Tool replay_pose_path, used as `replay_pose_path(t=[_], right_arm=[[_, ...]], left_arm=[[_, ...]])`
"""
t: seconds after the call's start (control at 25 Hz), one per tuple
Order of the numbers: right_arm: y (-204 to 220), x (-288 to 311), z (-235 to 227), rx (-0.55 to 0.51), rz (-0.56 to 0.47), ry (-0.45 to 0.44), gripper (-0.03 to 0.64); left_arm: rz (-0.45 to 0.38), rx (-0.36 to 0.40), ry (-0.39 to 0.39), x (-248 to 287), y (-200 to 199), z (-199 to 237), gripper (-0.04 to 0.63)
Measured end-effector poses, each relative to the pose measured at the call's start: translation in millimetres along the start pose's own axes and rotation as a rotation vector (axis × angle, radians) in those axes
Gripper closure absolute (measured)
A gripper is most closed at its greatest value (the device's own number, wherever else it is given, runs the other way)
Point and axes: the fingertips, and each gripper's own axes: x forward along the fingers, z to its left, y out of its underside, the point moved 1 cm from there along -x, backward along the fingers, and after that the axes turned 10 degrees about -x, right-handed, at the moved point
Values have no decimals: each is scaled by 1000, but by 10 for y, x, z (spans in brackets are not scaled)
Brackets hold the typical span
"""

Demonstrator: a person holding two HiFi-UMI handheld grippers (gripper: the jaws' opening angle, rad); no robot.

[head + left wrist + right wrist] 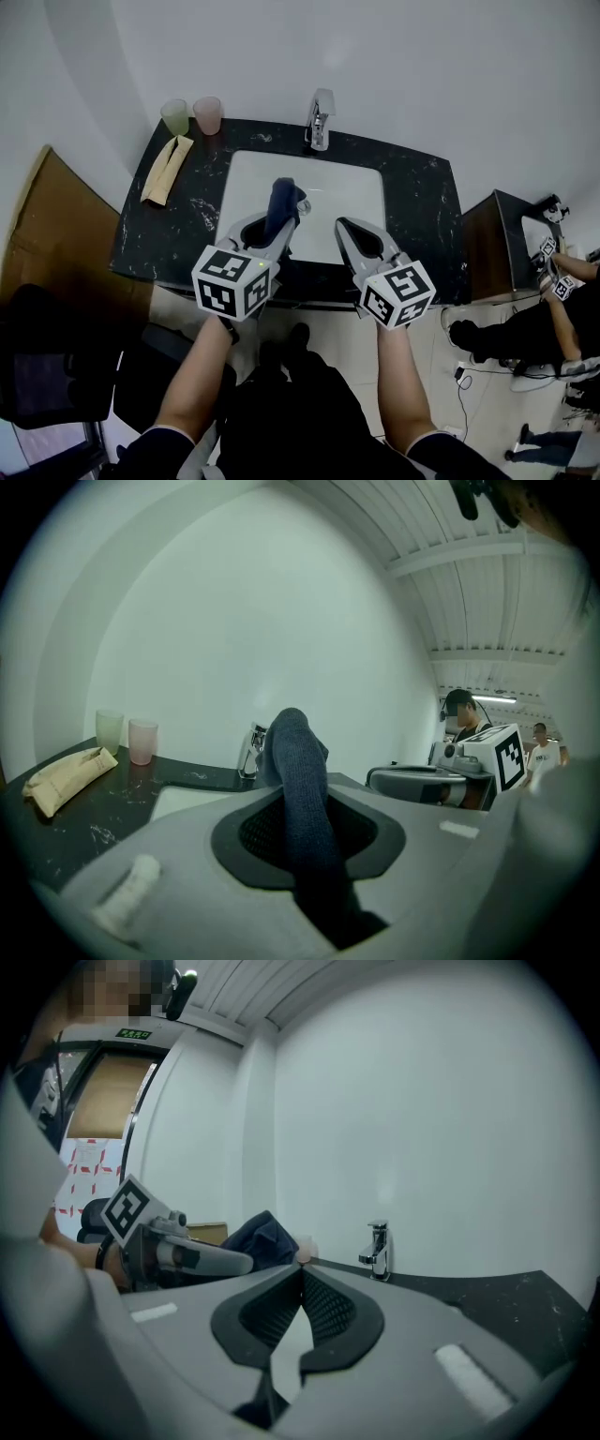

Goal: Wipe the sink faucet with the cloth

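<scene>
A chrome faucet point(320, 120) stands at the back of the white sink point(356, 192), set in a black marble counter point(427, 211). My left gripper point(273, 223) is shut on a dark blue cloth point(279, 203) that sticks up from its jaws over the sink's front half. The left gripper view shows the cloth point(302, 789) pinched between the jaws, with the faucet point(251, 750) just behind it. My right gripper point(345, 225) hovers beside it over the sink's front edge, shut and empty. From the right gripper view the faucet point(378, 1249) stands ahead, a little to the right.
A green cup point(175, 116) and a pink cup point(208, 114) stand at the counter's back left corner. A folded beige towel point(166, 169) lies in front of them. A brown cabinet point(494, 246) stands right of the counter. Another person point(553, 314) sits at the far right.
</scene>
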Motion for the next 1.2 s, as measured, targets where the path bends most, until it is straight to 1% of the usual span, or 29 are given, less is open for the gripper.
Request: replay_pose_path(t=[0.12,0.28,0.48,0.76,0.92,1.04,1.12,1.2], right_arm=[[41,223,-186,3,-6,-5,612],[56,454,-492,1,-12,-7,612],[49,732,-832,-14,-17,-24,612],[117,1029,-1016,19,-25,-20,611],[131,1202,-1027,9,-5,5,611],[137,1302,-1083,1,27,52,611],[118,1375,-1122,-1,49,85,554],[97,1444,-1159,-13,74,116,545]], left_arm=[[0,13,-21,191,-100,156,512],[26,24,-52,468,-147,307,512],[36,32,-96,804,-281,469,512],[67,50,-128,981,-356,671,512],[81,49,-112,1070,-420,863,512],[103,49,-69,1184,-466,974,512],[119,53,-32,1268,-503,1041,512],[136,50,6,1372,-529,1116,512]])
